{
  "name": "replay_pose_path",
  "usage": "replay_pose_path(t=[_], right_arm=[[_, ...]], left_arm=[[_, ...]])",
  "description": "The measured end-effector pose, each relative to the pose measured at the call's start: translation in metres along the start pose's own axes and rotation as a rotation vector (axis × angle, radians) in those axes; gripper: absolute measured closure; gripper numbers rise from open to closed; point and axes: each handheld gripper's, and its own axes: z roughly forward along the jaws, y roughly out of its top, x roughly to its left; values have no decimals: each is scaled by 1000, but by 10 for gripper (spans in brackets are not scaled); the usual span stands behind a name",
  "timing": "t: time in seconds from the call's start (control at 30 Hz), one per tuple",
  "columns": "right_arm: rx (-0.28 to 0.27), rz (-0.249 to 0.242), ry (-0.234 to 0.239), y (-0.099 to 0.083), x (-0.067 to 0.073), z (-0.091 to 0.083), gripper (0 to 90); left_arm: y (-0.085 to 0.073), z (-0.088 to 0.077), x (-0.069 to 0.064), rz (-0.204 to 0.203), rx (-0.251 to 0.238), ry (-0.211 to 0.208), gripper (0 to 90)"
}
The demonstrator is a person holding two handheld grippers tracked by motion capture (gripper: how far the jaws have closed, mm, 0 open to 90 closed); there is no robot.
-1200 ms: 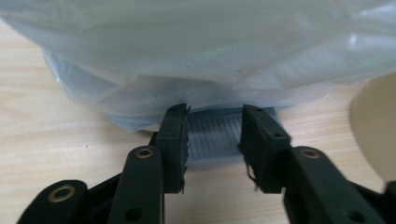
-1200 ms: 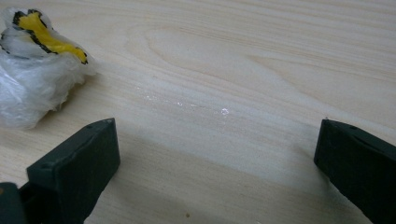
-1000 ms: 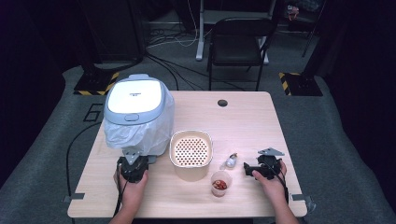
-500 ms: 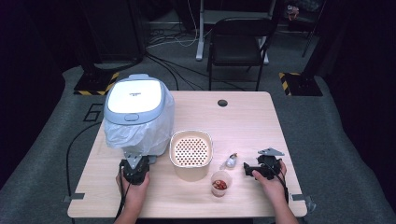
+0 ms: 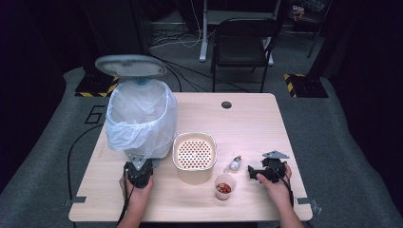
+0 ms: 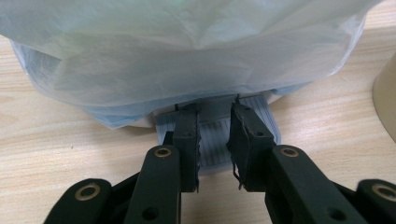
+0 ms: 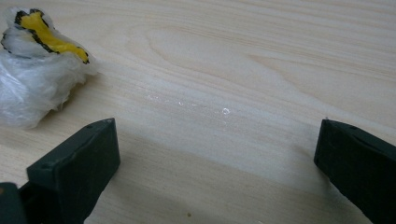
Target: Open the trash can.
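Note:
A grey pedal bin [image 5: 138, 118] lined with a pale plastic bag stands at the table's left, its lid [image 5: 130, 65] swung up. My left gripper [image 5: 139, 166] is at the bin's front foot. In the left gripper view its jaws [image 6: 212, 114] stand nearly together, a narrow gap between them, tips down on the ribbed pedal [image 6: 215, 142] under the bag [image 6: 187, 56]. My right gripper [image 5: 253, 173] lies low on the table at the right, open and holding nothing [image 7: 217, 135]. A crumpled white wrapper with yellow print [image 7: 32, 88] lies just left of it [image 5: 235, 163].
A beige perforated basket [image 5: 194, 156] sits mid-table beside the bin. A small clear cup [image 5: 224, 186] with red bits stands in front of it. The wooden table [image 5: 247, 123] has a cable hole [image 5: 226, 104] at the back. A black chair [image 5: 242, 42] stands behind.
The bin lid has swung up from closed, showing the bag-lined inside. My left gripper has sunk slightly onto the pedal. The right gripper has stayed put.

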Motion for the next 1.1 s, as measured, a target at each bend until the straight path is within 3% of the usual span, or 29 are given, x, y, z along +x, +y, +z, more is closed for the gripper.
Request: replay_pose_path(t=[0.57,0.63,0.73,0.93,1.1], right_arm=[[-9,-12,15,1,2,1,1],[0,-7,17,2,3,0,41],[-2,-1,11,4,3,-5,192],[-3,-8,29,9,2,-9,294],[-17,-31,49,18,8,-19,305]], left_arm=[[0,1,1,-6,4,-7,728],[0,1,1,-6,1,-5,728],[0,0,2,0,7,-10,728],[0,0,2,-3,6,-12,728],[0,0,2,-2,7,-11,728]])
